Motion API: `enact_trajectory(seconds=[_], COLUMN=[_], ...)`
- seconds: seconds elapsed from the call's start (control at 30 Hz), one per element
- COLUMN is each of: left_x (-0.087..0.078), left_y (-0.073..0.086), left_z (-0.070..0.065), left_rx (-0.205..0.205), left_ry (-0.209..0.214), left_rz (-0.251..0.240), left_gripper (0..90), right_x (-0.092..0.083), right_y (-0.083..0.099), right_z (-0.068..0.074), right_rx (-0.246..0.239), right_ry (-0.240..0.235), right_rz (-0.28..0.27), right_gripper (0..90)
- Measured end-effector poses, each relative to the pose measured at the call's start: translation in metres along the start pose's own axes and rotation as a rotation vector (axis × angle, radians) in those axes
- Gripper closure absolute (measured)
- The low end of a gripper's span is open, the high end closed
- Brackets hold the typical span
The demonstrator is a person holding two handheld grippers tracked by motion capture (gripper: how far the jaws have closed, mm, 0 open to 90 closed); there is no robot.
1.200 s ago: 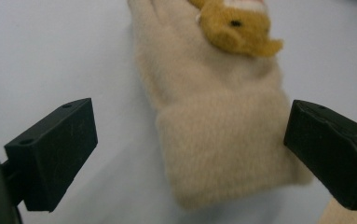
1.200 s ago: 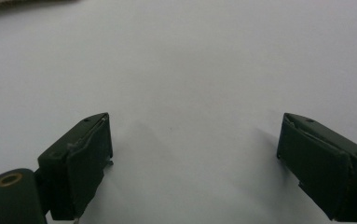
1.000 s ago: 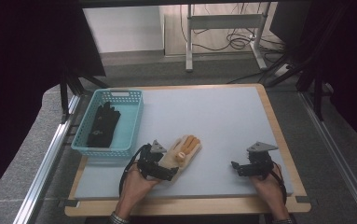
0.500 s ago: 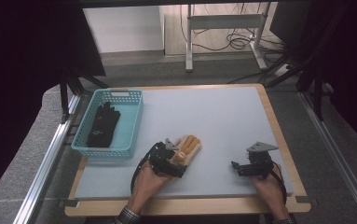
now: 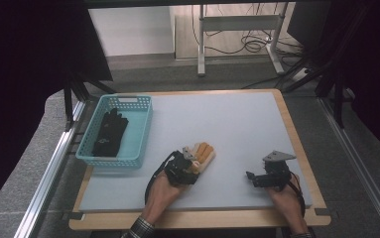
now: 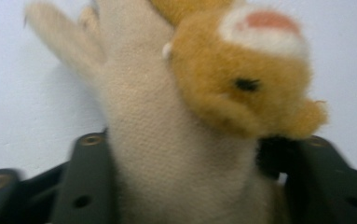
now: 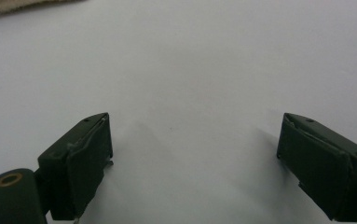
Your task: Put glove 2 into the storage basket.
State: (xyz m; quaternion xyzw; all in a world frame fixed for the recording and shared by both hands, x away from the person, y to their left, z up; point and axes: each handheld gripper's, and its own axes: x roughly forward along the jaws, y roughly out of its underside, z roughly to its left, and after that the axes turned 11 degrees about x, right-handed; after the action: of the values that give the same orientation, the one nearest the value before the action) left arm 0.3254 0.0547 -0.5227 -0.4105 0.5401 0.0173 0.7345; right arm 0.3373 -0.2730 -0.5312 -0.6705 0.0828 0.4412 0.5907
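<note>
- The left gripper (image 5: 185, 166) sits at the near middle of the table, and its jaws have just been closing; in the left gripper view they now press on the cuff end of a beige glove (image 6: 167, 154) from both sides.
- That glove (image 5: 201, 153) lies flat on the pale mat, its orange fingertips pointing away from the person and toward the far right.
- Seen close in the left gripper view, the glove carries a fuzzy orange patch (image 6: 241, 79) with a white and pink spot and a small dark mark, and a beige finger sticks out to the upper left.
- The left hand (image 5: 163, 187) holds the gripper from behind, with a cable looping beside it.
- The right gripper (image 5: 257, 177) rests on the mat near the right front, well apart from the glove, held by the right hand (image 5: 287, 198).
- In the right gripper view its jaws stand wide apart with bare mat between them; a beige edge (image 7: 17, 7) shows at the top left corner.
- A blue basket (image 5: 140, 139) stands at the left of the table (image 5: 237, 124), near the glove but not touching it.
- A black glove (image 5: 109, 133) lies inside the basket.
</note>
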Motion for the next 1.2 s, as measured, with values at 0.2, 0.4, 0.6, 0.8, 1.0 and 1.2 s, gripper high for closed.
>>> enact_trajectory(seconds=[0.2,0.4,0.6,0.8,1.0,1.2], left_x=[-0.002,-0.007,-0.024,-0.046,-0.064,-0.08], left_y=[0.0,-0.003,-0.01,-0.017,-0.017,-0.014], left_z=[0.001,0.01,0.025,0.042,0.062,0.08], left_rx=[-0.003,-0.025,-0.045,-0.067,-0.096,-0.129], left_ry=[0.022,0.027,-0.001,-0.044,-0.09,-0.12], left_rz=[-0.003,-0.016,-0.045,-0.065,-0.064,-0.066], left_gripper=[60.3,62.3,62.1,61.5,60.9,60.8], right_x=[0.0,0.0,0.0,0.0,0.0,0.0], right_y=[0.0,0.0,0.0,0.0,0.0,0.0], right_z=[0.0,0.0,0.0,0.0,0.0,0.0], right_rx=[0.0,0.0,0.001,0.001,0.0,0.002], right_ry=[0.0,-0.001,-0.001,0.0,-0.001,-0.001], right_rz=[0.0,0.001,0.0,0.0,0.0,0.0], right_gripper=[9.8,9.8,9.8,9.8,9.8,9.8])
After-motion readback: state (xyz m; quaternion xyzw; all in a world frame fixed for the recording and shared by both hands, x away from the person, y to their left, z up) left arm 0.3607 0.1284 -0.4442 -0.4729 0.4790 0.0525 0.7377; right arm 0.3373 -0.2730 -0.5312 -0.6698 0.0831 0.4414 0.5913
